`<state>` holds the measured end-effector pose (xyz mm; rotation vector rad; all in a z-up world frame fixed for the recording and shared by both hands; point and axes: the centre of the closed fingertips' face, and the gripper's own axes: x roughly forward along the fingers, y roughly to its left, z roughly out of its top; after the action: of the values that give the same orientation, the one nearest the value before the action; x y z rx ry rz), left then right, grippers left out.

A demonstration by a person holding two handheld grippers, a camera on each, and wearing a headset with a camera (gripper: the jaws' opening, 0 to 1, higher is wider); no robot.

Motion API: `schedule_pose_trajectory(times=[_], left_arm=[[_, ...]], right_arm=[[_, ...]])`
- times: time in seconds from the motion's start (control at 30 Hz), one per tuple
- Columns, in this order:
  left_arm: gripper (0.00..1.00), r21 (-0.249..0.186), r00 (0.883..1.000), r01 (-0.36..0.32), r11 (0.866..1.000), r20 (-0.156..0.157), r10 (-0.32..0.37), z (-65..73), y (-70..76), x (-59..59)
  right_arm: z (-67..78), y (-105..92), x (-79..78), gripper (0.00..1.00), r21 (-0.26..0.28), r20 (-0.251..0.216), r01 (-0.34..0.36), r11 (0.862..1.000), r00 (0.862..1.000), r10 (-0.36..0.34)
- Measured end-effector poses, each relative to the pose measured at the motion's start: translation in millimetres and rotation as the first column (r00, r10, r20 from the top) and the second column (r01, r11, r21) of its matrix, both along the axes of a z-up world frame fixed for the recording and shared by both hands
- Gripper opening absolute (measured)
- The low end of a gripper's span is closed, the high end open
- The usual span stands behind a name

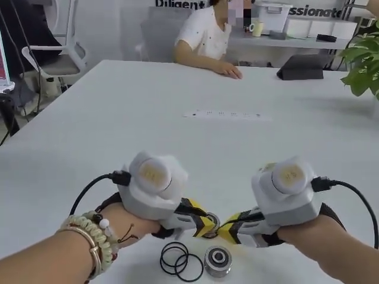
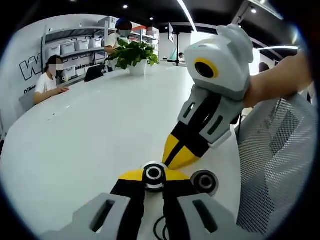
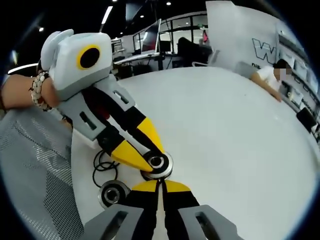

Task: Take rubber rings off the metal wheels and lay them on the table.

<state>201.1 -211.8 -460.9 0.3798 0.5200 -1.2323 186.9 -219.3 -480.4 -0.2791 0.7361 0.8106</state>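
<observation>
Table (image 1: 148, 118): person (image 1: 204, 38) seated far side, well clear. Left gripper (image 2: 153, 176) clamps a metal wheel (image 1: 211, 223) just above the near edge. Right gripper (image 3: 160, 187) has jaws nearly closed at the wheel's rim; ring pinched or not, cannot tell. Advice: hold wheel steady, peel outward. Spare wheel (image 1: 218, 261) and three loose rings (image 1: 180, 260) lie beneath; lay alongside.

I read the surface (image 1: 177, 118) as smooth, matt white. On it, the free wheel (image 1: 218, 261) is bright, polished metal. The rings (image 1: 179, 260) just left of that wheel are thin, dull black rubber. Just above it, the left tongs (image 1: 208, 225) and right tongs (image 1: 225, 231) are smooth pale-grey plastic with yellow-and-black tips. The held wheel (image 2: 153, 174) between them gleams like metal too.
</observation>
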Motion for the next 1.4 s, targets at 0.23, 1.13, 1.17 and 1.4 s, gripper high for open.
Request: schedule_pose_trajectory(times=[0.23,1.13,1.17,1.4], left_arm=[[0.07,0.013,1.0,0.006,1.0,0.014,-0.006,-0.4,-0.9,-0.1],[0.07,0.021,0.999,0.003,1.0,0.044,-0.004,-1.1,-4.9,1.3],[0.07,0.019,0.999,0.001,1.0,0.042,-0.002,-1.1,-4.9,1.5],[0.07,-0.004,0.999,-0.021,1.0,0.037,0.021,-1.2,-6.9,2.4]], right_arm=[[-1.6,-8.4,7.0,0.0,0.061,-0.053,0.106,0.992,0.993,-0.103],[25.3,9.3,10.5,0.0,0.322,-0.226,0.266,0.909,0.953,-0.199],[23.3,8.5,9.5,0.0,0.297,-0.222,0.256,0.92,0.955,-0.195],[22.9,1.9,11.2,0.0,0.283,-0.209,0.271,0.92,0.953,-0.217]])
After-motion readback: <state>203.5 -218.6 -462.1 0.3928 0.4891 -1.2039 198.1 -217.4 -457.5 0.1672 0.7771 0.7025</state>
